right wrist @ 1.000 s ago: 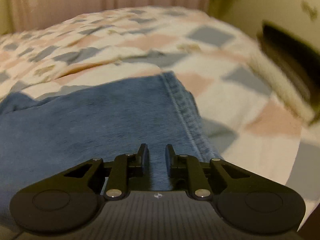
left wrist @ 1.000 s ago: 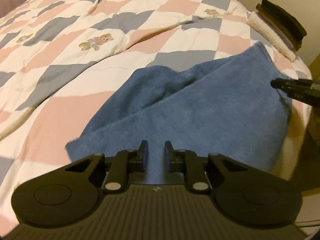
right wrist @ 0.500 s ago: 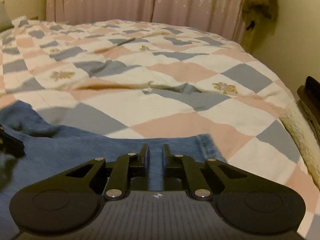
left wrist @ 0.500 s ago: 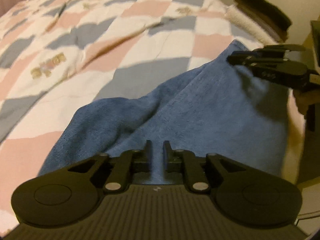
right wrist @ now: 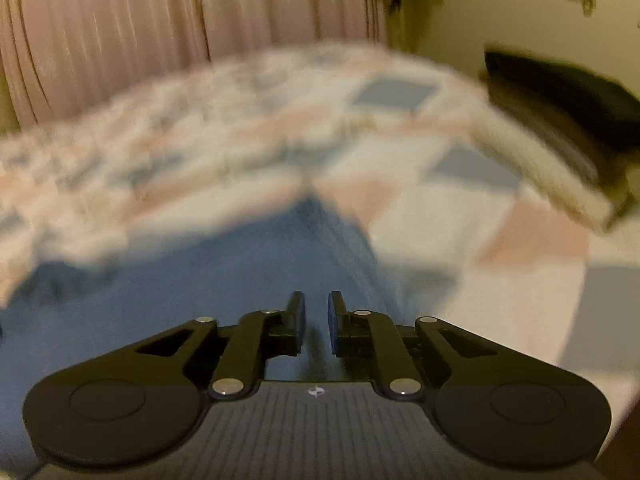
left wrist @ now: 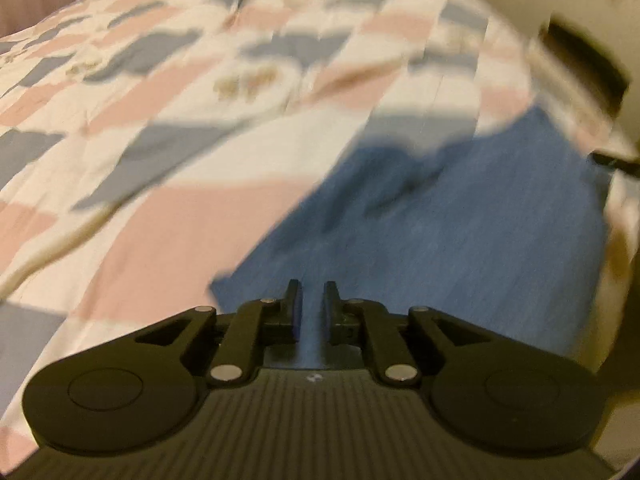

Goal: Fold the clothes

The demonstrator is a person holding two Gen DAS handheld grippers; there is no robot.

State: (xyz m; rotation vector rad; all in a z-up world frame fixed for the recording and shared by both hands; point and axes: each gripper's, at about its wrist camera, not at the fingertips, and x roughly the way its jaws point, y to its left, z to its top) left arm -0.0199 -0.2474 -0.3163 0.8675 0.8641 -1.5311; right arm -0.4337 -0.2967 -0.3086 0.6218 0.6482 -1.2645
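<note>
The jeans (left wrist: 460, 232) lie spread on the quilt (left wrist: 168, 208) at the near right of the bed, blue denim with a stitched seam running far-to-near along their right edge in my right view (right wrist: 344, 240). My left gripper (left wrist: 311, 300) has its jaws drawn close with a narrow strip of denim between them, so I judge it is pinching the near edge. My right gripper (right wrist: 316, 312) looks the same, nipping the cloth near the seam, though blur keeps me from being certain of either grip.

Denim like this should be fairly heavy and limp, not slippery: it will sag between my two holds and drag on the quilt. Best taken at hems and seams, where the doubled cloth gives the pads something firm. A thin single layer could slide out under its own weight.

Beyond, a dark thing (right wrist: 568, 96) sits on a fleecy pad (right wrist: 532, 156) at the far right, and a curtain (right wrist: 160, 32) hangs behind the bed.
</note>
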